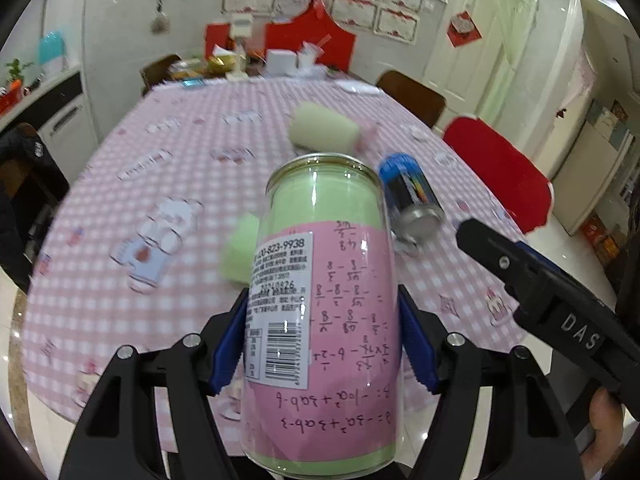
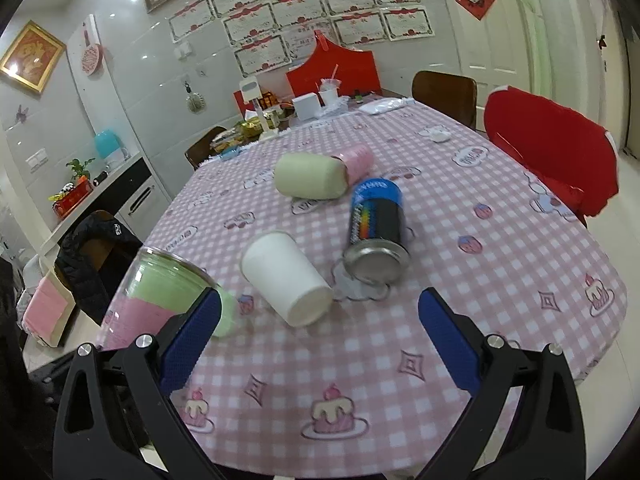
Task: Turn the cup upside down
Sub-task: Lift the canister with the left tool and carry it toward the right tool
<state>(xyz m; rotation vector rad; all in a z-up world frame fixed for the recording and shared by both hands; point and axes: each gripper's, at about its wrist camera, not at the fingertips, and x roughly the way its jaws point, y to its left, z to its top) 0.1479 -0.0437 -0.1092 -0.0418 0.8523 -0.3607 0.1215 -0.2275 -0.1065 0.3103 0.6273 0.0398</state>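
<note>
My left gripper [image 1: 322,336] is shut on a clear cup with a pink and green label [image 1: 320,304]. It holds the cup above the table with the label text upside down. The same cup [image 2: 156,300] shows at the left of the right wrist view. My right gripper [image 2: 320,324] is open and empty above the table's near edge. Its black body [image 1: 560,300] shows at the right of the left wrist view. A white paper cup [image 2: 286,282] lies on its side just ahead of the right gripper.
A blue and black can [image 2: 376,228] lies on its side on the pink checked tablecloth [image 2: 480,264]. A pale green and pink cup [image 2: 316,176] lies further back. Red chairs [image 2: 552,164] stand at the right. Clutter sits at the far end.
</note>
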